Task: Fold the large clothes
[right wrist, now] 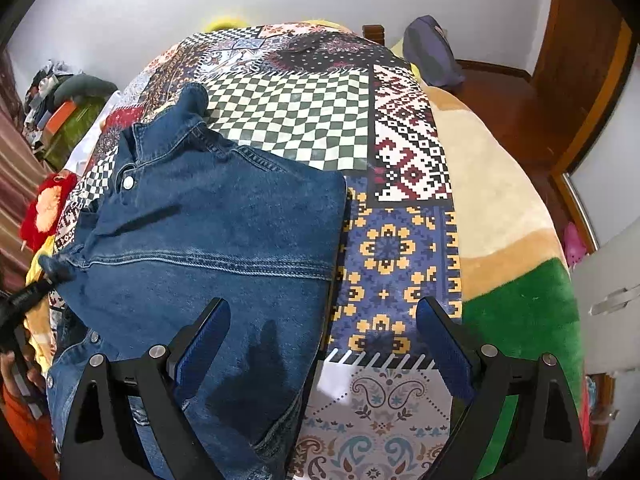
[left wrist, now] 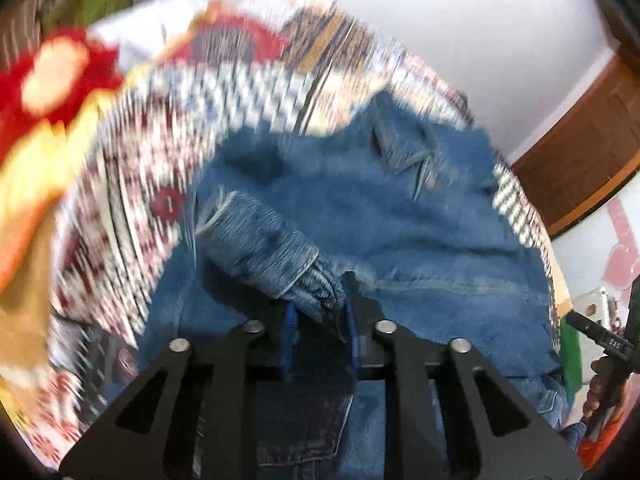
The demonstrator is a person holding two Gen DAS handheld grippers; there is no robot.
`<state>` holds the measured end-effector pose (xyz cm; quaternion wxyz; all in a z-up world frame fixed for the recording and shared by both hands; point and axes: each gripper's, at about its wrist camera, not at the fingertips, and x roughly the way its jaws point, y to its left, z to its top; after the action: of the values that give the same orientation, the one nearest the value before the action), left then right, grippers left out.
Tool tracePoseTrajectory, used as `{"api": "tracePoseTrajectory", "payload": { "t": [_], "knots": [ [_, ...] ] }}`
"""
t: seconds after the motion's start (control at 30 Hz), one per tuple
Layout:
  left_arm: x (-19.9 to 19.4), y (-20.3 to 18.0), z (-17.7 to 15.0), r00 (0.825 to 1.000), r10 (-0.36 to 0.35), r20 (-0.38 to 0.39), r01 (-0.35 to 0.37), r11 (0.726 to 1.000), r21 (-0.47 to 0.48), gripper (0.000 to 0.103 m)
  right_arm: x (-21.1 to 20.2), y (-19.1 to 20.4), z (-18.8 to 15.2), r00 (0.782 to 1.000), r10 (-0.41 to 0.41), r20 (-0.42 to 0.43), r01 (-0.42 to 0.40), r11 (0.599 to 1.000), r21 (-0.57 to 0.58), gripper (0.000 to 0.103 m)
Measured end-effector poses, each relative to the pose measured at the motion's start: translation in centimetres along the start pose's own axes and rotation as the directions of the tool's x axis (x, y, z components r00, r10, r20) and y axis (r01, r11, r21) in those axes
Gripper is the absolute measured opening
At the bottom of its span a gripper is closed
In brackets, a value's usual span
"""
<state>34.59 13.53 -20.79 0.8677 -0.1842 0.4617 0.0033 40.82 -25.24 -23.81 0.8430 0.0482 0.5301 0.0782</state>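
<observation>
A blue denim jacket lies back up on a patterned bedspread, collar at the far left. In the left wrist view the jacket fills the middle, blurred. My left gripper is shut on the jacket's sleeve cuff and holds it over the jacket's body. It also shows in the right wrist view at the jacket's left edge. My right gripper is open and empty above the jacket's right edge, its left finger over denim and its right finger over the bedspread.
A beige and green plush blanket covers the bed's right side. A red cushion lies at the left edge. A purple bag sits at the far right corner. Piled clothes stand at the far left, and a wooden door on the right.
</observation>
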Motion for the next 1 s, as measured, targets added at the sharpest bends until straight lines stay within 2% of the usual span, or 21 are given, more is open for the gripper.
{"api": "tracePoseTrajectory", "payload": {
  "t": [0.07, 0.13, 0.23, 0.33, 0.4, 0.47, 0.5, 0.57, 0.67, 0.73, 0.77, 0.8, 0.83, 1.0],
  "knots": [
    [-1.7, -1.1, 0.8, 0.998, 0.019, 0.062, -0.023, 0.998, 0.050, 0.015, 0.0, 0.2, 0.1, 1.000, -0.001, 0.002, 0.001, 1.000, -0.006, 0.093],
    [-3.9, -1.8, 1.2, 0.993, 0.001, 0.119, -0.012, 0.996, 0.089, 0.014, 0.0, 0.3, 0.1, 1.000, -0.002, 0.003, 0.002, 1.000, -0.014, 0.093],
    [-7.2, -2.7, 1.7, 0.975, -0.012, 0.223, -0.017, 0.992, 0.125, 0.014, 0.1, 0.5, 0.2, 1.000, 0.000, 0.005, 0.000, 1.000, -0.019, 0.093],
    [-8.2, -2.7, 2.3, 0.965, 0.009, 0.263, -0.048, 0.988, 0.144, 0.014, 0.7, 0.7, 0.3, 1.000, 0.015, -0.012, -0.015, 1.000, -0.016, 0.093],
    [-7.1, -1.7, 2.1, 0.974, 0.031, 0.225, -0.065, 0.987, 0.146, 0.014, 1.5, 1.0, 0.2, 0.999, 0.032, -0.034, -0.033, 0.999, -0.013, 0.093],
    [-4.4, -0.2, 1.5, 0.991, 0.059, 0.120, -0.075, 0.988, 0.134, 0.014, 2.3, 1.4, 0.0, 0.998, 0.037, -0.055, -0.038, 0.999, -0.018, 0.093],
    [-3.3, 0.4, 1.0, 0.994, 0.076, 0.079, -0.086, 0.988, 0.131, 0.015, 2.8, 1.6, -0.2, 0.997, 0.034, -0.068, -0.035, 0.999, -0.024, 0.093],
    [-0.4, 2.0, -0.4, 0.994, 0.103, -0.031, -0.099, 0.987, 0.125, 0.018, 3.8, 1.9, -0.5, 0.995, 0.027, -0.095, -0.030, 0.999, -0.034, 0.093],
    [1.7, 3.3, -2.5, 0.987, 0.108, -0.116, -0.094, 0.988, 0.122, 0.023, 4.4, 1.8, -0.7, 0.993, 0.030, -0.113, -0.033, 0.999, -0.030, 0.093],
    [2.0, 3.7, -3.5, 0.985, 0.123, -0.123, -0.108, 0.986, 0.125, 0.035, 4.5, 1.6, -0.6, 0.992, 0.039, -0.118, -0.042, 0.999, -0.023, 0.093],
    [2.0, 3.8, -3.7, 0.982, 0.150, -0.118, -0.134, 0.983, 0.129, 0.051, 4.5, 1.5, -0.5, 0.992, 0.041, -0.120, -0.044, 0.999, -0.022, 0.093],
    [1.8, 4.0, -3.8, 0.976, 0.182, -0.116, -0.166, 0.977, 0.134, 0.061, 4.5, 1.4, -0.4, 0.992, 0.042, -0.123, -0.046, 0.999, -0.022, 0.093],
    [1.5, 4.3, -3.8, 0.974, 0.192, -0.118, -0.176, 0.975, 0.135, 0.063, 4.4, 1.4, -0.3, 0.992, 0.043, -0.120, -0.046, 0.999, -0.024, 0.093],
    [-1.0, 5.6, -2.9, 0.982, 0.147, -0.116, -0.132, 0.983, 0.124, 0.064, 3.7, 1.6, 0.1, 0.996, 0.029, -0.083, -0.034, 0.998, -0.058, 0.093]
  ]
}}
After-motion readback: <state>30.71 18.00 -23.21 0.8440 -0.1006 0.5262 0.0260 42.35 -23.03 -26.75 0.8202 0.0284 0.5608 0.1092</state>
